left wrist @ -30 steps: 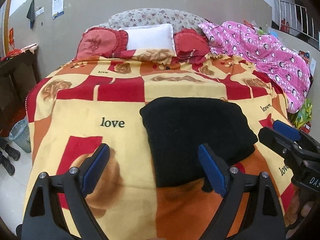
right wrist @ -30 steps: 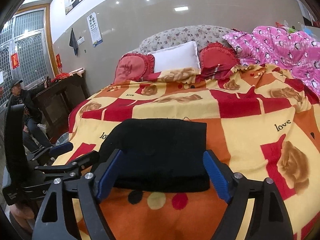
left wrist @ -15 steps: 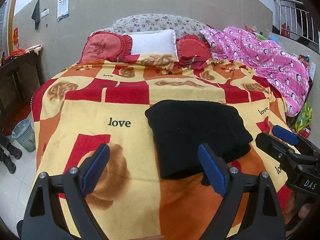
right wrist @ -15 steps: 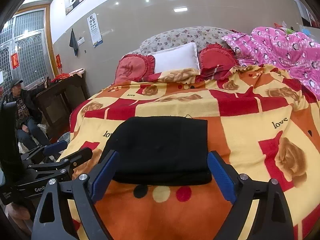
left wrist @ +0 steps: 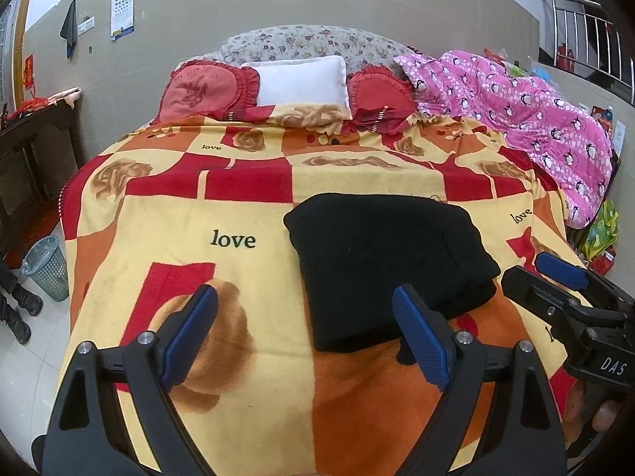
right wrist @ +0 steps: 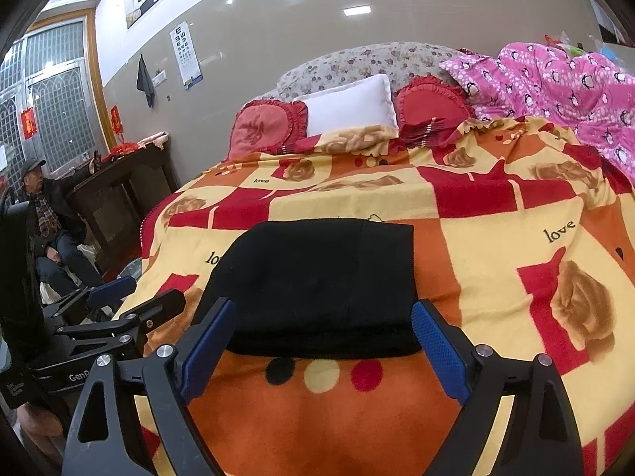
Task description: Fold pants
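Observation:
The black pants [left wrist: 391, 261] lie folded into a compact rectangle on the patterned blanket; they also show in the right wrist view [right wrist: 321, 289]. My left gripper [left wrist: 305, 329] is open and empty, held back above the blanket, left of the pants' near edge. My right gripper [right wrist: 321, 341] is open and empty, held back just in front of the pants' near edge. The right gripper shows at the right of the left wrist view [left wrist: 563, 289]. The left gripper shows at the left of the right wrist view [right wrist: 119, 309].
The bed's yellow, red and orange blanket [left wrist: 222, 246] carries red cushions [left wrist: 202, 93] and a white pillow [left wrist: 301, 79] at the head. A pink penguin quilt [left wrist: 528, 115] lies far right. A bin [left wrist: 45, 267] stands on the floor left. A man [right wrist: 43, 214] sits by a dark cabinet.
Both grippers have drawn back and up from the folded pants, which now look smaller and farther. The pants have not moved. Both grippers stayed open.

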